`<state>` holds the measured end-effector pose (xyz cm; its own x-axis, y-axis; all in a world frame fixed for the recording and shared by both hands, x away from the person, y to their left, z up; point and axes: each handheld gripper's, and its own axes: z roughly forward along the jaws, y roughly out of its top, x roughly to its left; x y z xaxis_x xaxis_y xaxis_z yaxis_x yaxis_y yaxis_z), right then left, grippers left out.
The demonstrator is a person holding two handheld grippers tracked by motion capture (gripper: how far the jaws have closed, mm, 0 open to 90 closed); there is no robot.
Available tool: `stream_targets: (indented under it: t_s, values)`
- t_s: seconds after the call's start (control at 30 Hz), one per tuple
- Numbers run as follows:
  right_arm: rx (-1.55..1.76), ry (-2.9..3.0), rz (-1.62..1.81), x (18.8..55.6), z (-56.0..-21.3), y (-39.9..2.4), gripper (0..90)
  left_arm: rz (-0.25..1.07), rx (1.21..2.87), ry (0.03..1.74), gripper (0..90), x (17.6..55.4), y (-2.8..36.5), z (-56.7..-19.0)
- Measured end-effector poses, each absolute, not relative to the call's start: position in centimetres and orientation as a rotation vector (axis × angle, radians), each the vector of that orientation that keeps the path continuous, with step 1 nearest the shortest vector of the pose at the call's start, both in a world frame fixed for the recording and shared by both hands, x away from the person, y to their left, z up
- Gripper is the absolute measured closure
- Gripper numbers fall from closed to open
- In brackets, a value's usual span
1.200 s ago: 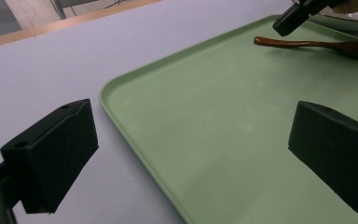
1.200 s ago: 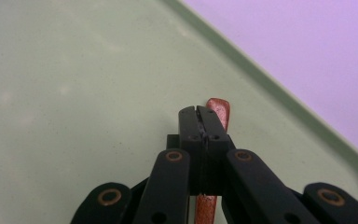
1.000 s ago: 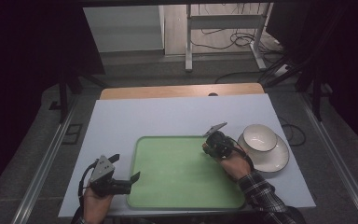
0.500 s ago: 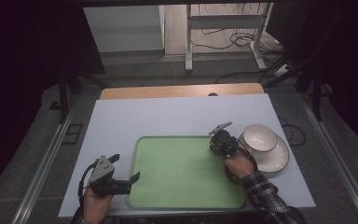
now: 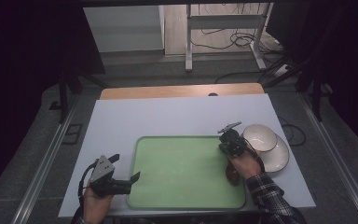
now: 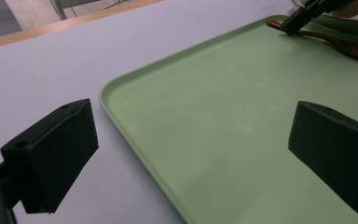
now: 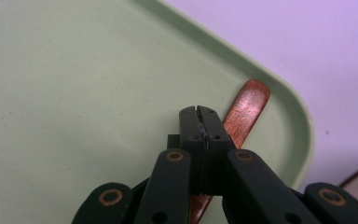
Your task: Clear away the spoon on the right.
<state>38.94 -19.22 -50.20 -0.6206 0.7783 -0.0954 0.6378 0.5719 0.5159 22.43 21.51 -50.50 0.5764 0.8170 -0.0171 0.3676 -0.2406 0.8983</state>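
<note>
No brand, label or writing is showing that can be read on any surface. The wooden spoon [image 7: 248, 112] is looking reddish-brown and glossy, with a slim flat handle ending in a rounded tip; its broader dark bowl end [image 5: 232, 174] is lying just under the right hand. The spoon is resting on the green tray [image 5: 182, 186], along the tray's right edge, with the handle tip pointing into the tray's far right corner. The tray itself is pale green with a raised rim and rounded corners, sitting on the white table [image 5: 168, 116].

The right gripper [image 7: 200, 114] is hovering right over the spoon's handle near the tray's far right corner, its jaws pressed fully together with nothing between them; the handle is passing beneath them. Just beyond the tray's right edge a white bowl [image 5: 259, 136] is sitting on a white plate [image 5: 279, 158].

The left gripper [image 5: 133, 179] is resting at the tray's near left edge, its jaws standing wide apart and holding nothing, one over the table and one over the tray
</note>
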Motion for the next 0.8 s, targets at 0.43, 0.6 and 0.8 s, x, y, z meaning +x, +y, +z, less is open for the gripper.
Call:
stream_targets:
  t_s: [0.43,0.6,0.8]
  values:
    - [1.166,2.488,0.660,38.78,-50.12,-19.63,89.7,0.582,1.839,0.964,1.2,22.40,21.51,-50.46]
    - [1.149,2.495,0.692,38.70,-50.01,-19.56,84.8,0.581,1.837,0.965,1.2,22.41,21.54,-50.47]
    - [1.140,2.501,0.718,38.69,-49.81,-19.53,81.1,0.581,1.837,0.965,1.2,22.41,21.54,-50.47]
